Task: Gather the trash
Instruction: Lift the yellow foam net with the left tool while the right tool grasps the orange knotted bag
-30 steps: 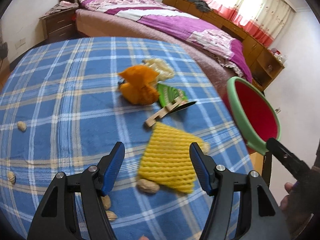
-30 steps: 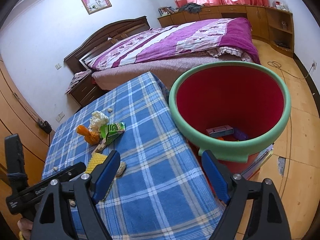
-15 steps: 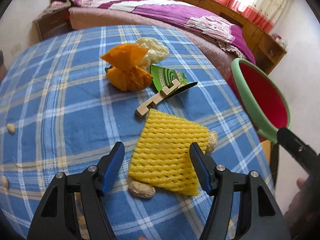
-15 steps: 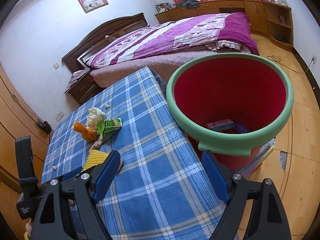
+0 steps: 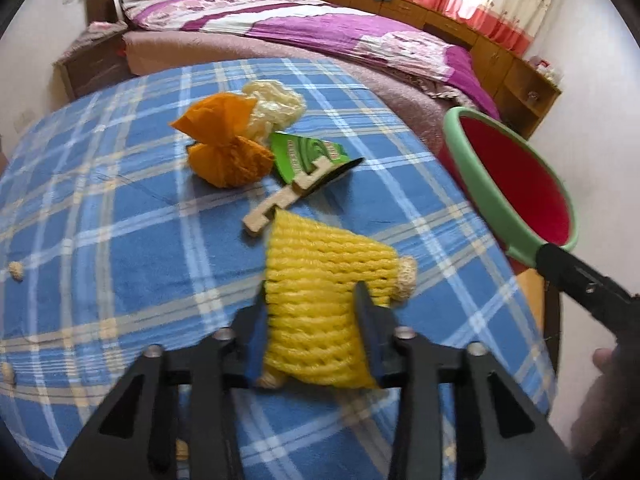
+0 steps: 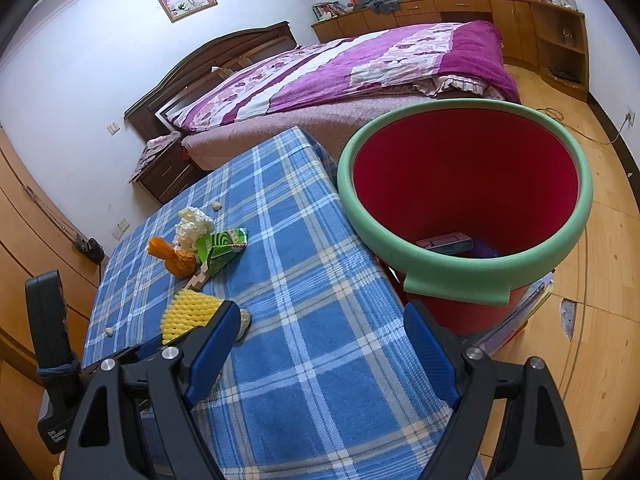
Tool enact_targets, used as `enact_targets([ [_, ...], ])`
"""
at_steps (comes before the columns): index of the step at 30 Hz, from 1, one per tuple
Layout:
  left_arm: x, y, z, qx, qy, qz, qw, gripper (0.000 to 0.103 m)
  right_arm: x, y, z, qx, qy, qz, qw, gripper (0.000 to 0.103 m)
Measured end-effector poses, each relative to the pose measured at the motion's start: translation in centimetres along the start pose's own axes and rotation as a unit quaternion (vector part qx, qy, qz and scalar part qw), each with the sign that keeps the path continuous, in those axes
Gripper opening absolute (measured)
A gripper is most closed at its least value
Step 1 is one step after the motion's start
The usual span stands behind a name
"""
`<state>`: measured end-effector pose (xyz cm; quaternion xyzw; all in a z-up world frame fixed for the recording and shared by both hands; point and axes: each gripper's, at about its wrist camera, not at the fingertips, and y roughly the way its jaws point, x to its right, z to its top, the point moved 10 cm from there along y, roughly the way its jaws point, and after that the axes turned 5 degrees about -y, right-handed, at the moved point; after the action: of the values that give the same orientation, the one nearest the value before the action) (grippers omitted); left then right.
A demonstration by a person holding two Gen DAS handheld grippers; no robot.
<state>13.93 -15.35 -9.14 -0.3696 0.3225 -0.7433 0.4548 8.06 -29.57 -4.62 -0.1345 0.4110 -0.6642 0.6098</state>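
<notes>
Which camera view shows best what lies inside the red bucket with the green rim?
The right wrist view: it looks down into the red bucket with the green rim, showing a flat box at its bottom. The left wrist view shows only its rim and inner wall.

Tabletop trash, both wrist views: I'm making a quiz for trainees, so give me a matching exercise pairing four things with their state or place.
Things:
1. foam net
2. green wrapper
3. bin
4. right gripper

States or places:
A. open, holding nothing
B. between the left gripper's fingers
C. beside the table, a box inside
D. partly under the wooden piece

Pairs: 1-B, 2-D, 3-C, 4-A
</notes>
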Motion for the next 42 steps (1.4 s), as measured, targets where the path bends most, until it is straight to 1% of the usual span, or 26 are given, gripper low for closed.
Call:
enact_targets([
  [3, 0.2, -0.2, -0.1, -0.002, -0.013, -0.020, 0.9997, 0.022, -0.2, -0.1, 0.0, 0.001, -0.003, -0.001, 1.000, 0.086],
  [6, 0.0, -0.6, 0.1, 0.000, -0.031, -0.039, 0.9987, 0.020, -0.5, -0.2, 0.2, 0.002, -0.007, -0.003, 1.000, 0.086],
  [12, -1.7, -3.5, 1.4, 0.038, -0.053, -0.044, 0.9969, 0.019, -1.9, -0.1, 0.6, -0.001, -0.026, 0.003, 1.000, 0.086],
  [16, -4.0, -5.2, 2.4, 0.062, -0.073, -0.028, 0.9950, 0.019, -3.7, 0.5, 0.9, -0.006, -0.048, 0.014, 0.999, 0.086],
  [23, -8.5, -7.0, 3.1, 0.087, -0.110, 0.006, 0.9901, 0.019, -7.9, 2.7, 2.2, -0.020, -0.118, 0.030, 0.992, 0.087],
  [24, -9.0, -7.1, 3.1, 0.089, -0.114, 0.009, 0.9894, 0.019, -8.4, 3.0, 2.4, -0.022, -0.126, 0.032, 0.991, 0.088],
  [25, -9.6, -7.3, 3.1, 0.092, -0.119, 0.014, 0.9886, 0.019, -9.0, 3.5, 2.6, -0.025, -0.135, 0.035, 0.990, 0.091],
  [27, -10.5, -7.5, 3.1, 0.096, -0.126, 0.022, 0.9872, 0.019, -10.1, 4.4, 3.0, -0.032, -0.157, 0.043, 0.986, 0.093],
  [32, -12.2, -7.2, 3.0, 0.097, -0.142, 0.035, 0.9845, 0.019, -12.7, 7.4, 3.3, -0.059, -0.224, 0.054, 0.971, 0.093],
  [37, -13.0, -7.0, 2.5, 0.092, -0.152, 0.037, 0.9833, 0.019, -14.0, 10.5, 2.1, -0.102, -0.280, 0.043, 0.954, 0.093],
  [42, -13.3, -6.7, 2.3, 0.089, -0.157, 0.035, 0.9830, 0.019, -14.7, 12.3, 1.3, -0.123, -0.319, 0.038, 0.939, 0.093],
])
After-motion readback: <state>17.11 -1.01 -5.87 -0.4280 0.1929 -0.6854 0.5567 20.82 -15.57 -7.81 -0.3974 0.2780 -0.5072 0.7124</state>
